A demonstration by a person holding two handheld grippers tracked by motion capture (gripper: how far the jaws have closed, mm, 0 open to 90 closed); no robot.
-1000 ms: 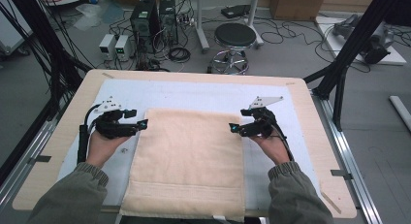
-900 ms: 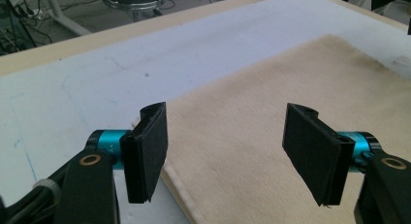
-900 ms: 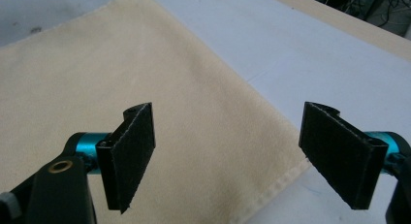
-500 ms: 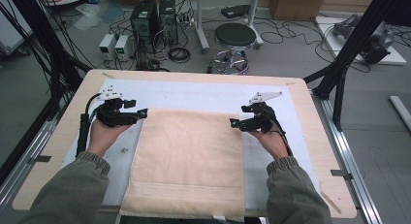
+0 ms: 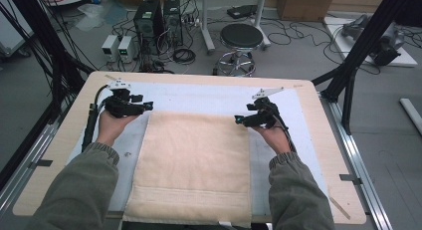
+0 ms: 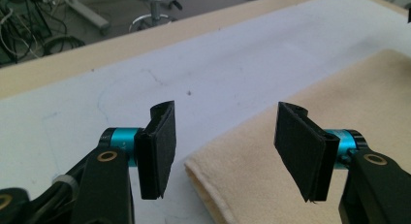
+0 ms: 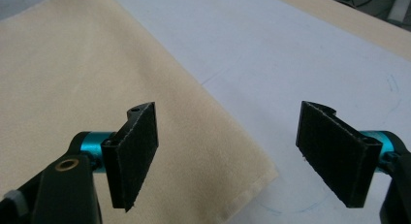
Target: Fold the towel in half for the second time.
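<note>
Beige towel (image 5: 194, 165) between two open grippers

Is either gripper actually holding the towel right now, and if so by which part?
Nothing is held. The left gripper and right gripper each stand open over a far corner of the beige towel.

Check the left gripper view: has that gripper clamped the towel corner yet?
No, the left gripper stands open, its pads clear of the towel, whose corner lies flat between them.

No readable text, label or number appears anywhere.
</note>
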